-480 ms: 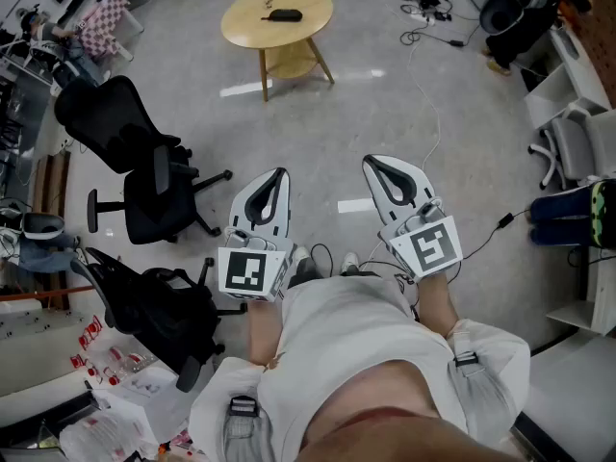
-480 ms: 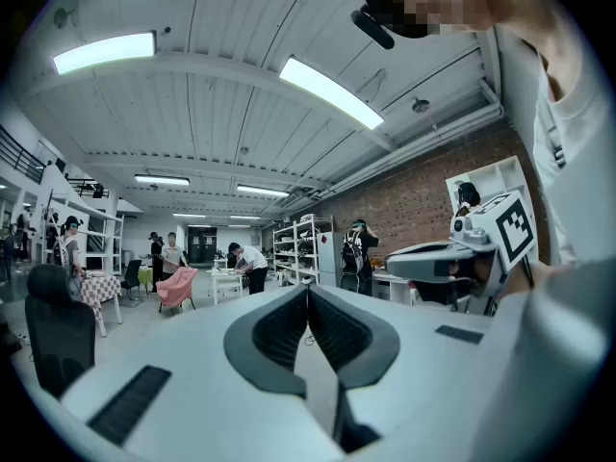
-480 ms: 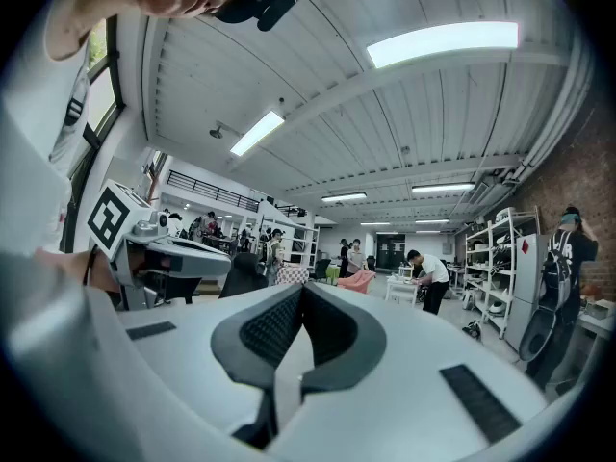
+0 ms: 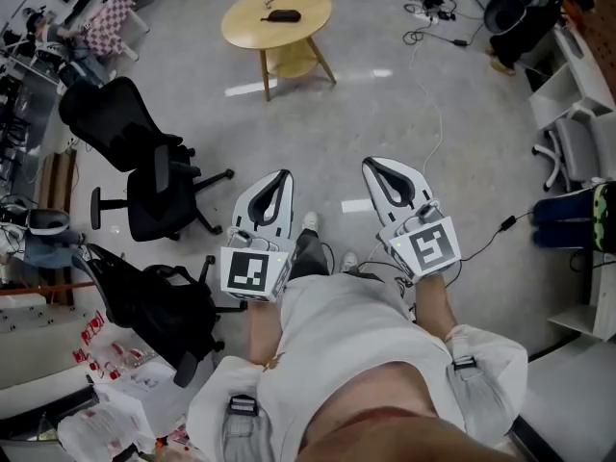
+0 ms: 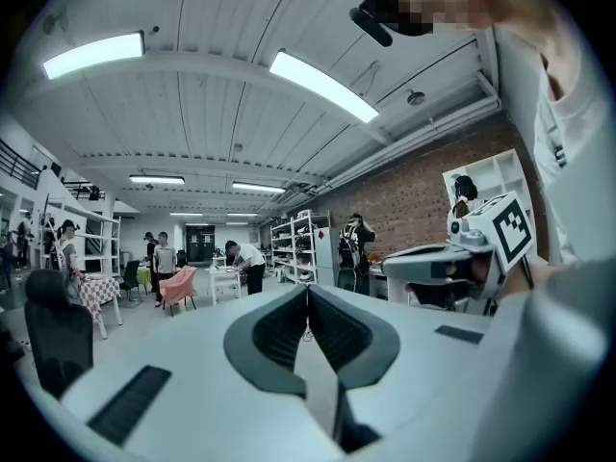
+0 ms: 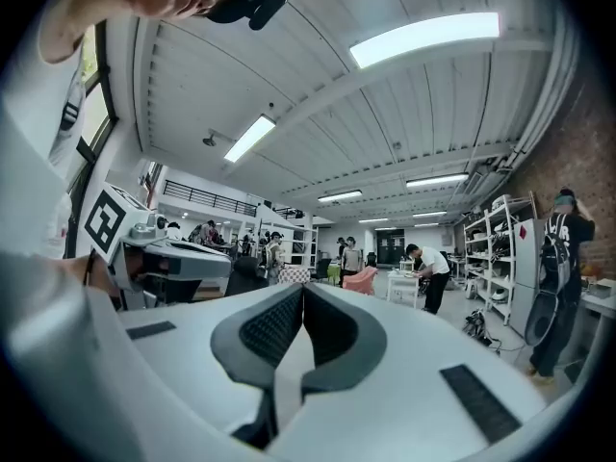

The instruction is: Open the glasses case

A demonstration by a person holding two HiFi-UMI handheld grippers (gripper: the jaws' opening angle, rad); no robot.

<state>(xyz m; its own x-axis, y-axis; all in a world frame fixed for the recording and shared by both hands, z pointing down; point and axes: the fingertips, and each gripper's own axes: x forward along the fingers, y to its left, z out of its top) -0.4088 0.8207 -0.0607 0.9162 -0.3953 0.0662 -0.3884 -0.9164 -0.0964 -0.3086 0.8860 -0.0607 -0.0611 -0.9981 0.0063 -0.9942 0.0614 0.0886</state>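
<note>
A dark glasses case [image 4: 284, 14] lies on a round wooden table [image 4: 252, 29] far ahead across the floor, seen only in the head view. I hold both grippers level at waist height, well short of the table. The left gripper [image 4: 280, 176] is shut with nothing between its jaws, and its tips [image 5: 307, 288] meet in the left gripper view. The right gripper [image 4: 372, 166] is shut and empty too, with its tips [image 6: 302, 288] closed in the right gripper view. Each gripper shows in the other's view at the side.
Two black office chairs [image 4: 144, 166] stand to the left on the grey floor. Cables [image 4: 430, 27] trail near the far right. White shelving [image 4: 568, 85] and a grey chair [image 4: 577, 147] line the right side. Bags and clutter [image 4: 106, 393] lie at the lower left. People [image 5: 159, 258] stand in the distance.
The view has shifted slightly as I step forward, with one foot now showing ahead between the grippers. Both grippers keep their pose and stay shut.
</note>
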